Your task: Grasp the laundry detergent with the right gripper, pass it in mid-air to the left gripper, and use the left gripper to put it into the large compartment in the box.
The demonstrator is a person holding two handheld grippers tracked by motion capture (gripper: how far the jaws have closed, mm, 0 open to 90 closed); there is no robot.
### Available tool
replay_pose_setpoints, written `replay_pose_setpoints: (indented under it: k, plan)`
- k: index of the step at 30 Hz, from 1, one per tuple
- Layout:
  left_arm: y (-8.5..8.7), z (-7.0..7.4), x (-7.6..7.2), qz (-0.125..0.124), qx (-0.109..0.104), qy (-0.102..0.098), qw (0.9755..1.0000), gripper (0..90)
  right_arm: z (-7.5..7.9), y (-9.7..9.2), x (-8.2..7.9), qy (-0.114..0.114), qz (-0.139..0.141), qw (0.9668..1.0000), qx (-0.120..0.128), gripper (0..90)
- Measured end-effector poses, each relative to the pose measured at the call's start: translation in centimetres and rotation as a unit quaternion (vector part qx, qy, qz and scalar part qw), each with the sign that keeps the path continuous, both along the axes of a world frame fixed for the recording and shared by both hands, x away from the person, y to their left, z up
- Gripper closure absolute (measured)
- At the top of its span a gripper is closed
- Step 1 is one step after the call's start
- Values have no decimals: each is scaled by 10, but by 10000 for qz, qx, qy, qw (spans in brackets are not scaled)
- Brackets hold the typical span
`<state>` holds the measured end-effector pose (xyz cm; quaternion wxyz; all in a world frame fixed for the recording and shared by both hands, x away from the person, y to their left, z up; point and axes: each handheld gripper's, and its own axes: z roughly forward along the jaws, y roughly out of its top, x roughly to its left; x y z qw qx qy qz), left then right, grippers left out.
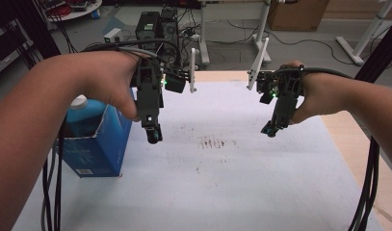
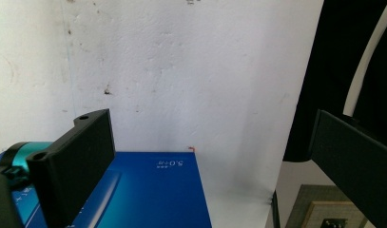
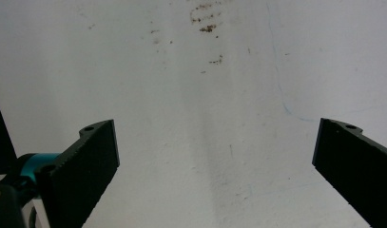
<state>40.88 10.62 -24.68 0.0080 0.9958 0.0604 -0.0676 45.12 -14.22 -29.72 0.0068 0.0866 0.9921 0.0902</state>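
Observation:
A blue carton (image 1: 99, 144) stands open-topped on the white table cover (image 1: 222, 187) at the left, and a blue bottle with a white cap (image 1: 80, 103) sits inside it. My left gripper (image 1: 154, 134) hangs just right of the carton, jaws pointing down. In the left gripper view the left gripper (image 2: 212, 142) is open with nothing between its jaws, and the carton's blue face (image 2: 153, 194) lies below. My right gripper (image 1: 270, 129) hovers over bare cover at the right. In the right gripper view the right gripper (image 3: 215, 142) is open and holds nothing.
Dark smudges (image 1: 215, 143) mark the middle of the cover. The wooden table edge (image 1: 350, 144) shows at the right. Black cables (image 1: 366, 192) trail down both sides. Beyond the table, computer boxes (image 1: 157, 24) and a cardboard box (image 1: 297, 14) sit on the floor.

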Motion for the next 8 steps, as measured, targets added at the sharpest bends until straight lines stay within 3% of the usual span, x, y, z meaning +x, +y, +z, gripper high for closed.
replay_pose_setpoints:
  k: [8]
  plan:
    - [2, 2, -2, 28, -10, -39, 10000, 16, 2, -1, -3, -73, -16, 10000, -29, 6]
